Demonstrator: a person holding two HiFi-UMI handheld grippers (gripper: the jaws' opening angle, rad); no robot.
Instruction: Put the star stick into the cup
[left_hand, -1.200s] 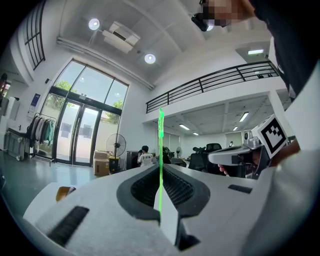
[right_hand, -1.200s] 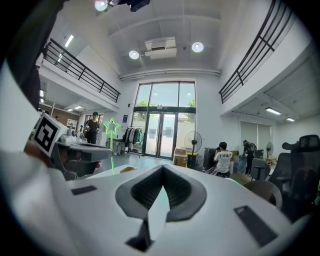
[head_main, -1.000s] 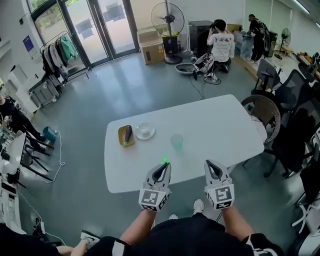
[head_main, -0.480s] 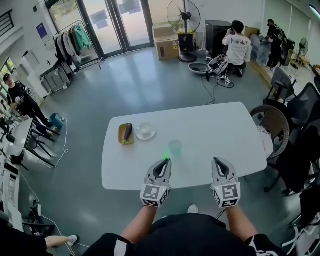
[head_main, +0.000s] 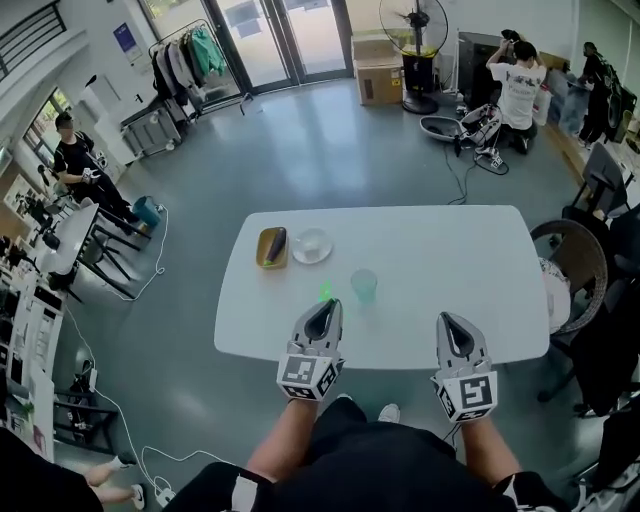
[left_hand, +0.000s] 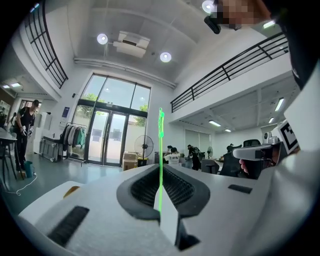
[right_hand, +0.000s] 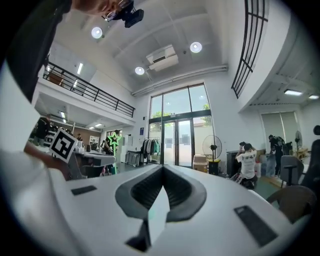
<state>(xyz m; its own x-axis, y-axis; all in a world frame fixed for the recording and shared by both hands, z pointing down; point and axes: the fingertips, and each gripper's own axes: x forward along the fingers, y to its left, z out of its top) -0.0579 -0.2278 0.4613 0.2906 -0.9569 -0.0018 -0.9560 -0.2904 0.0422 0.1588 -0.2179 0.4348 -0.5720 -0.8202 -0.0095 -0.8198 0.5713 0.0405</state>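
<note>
In the head view, a white table with rounded corners (head_main: 450, 260) stands on a grey floor, and the person holds both grippers over its near edge. The left gripper (head_main: 325, 307) has its jaws pressed together on a thin green star stick (head_main: 326, 293), whose star end points up and away from the person, above the table top. A translucent green cup (head_main: 364, 285) stands upright on the table, just to the right of the star and a little further away; the stick is outside the cup and I cannot tell if they touch. The right gripper (head_main: 447, 321) is well apart to the right, also over the near edge. At the far left part of the table lies a yellow tray (head_main: 263, 258) with a dark purple oblong thing (head_main: 275, 244) on it, and a small white round dish (head_main: 312, 245) is just beside the tray. In the left gripper view, the two jaws meet in the middle and clamp the lower end of the stick, which rises nearly upright from them as a bright green line; the star at its top is seen from the edge. The right gripper shows at the right side of this view. In the right gripper view, the jaws are closed against each other and nothing is between them; the green star shows far to the left, above the marker cube of the left gripper.
</note>
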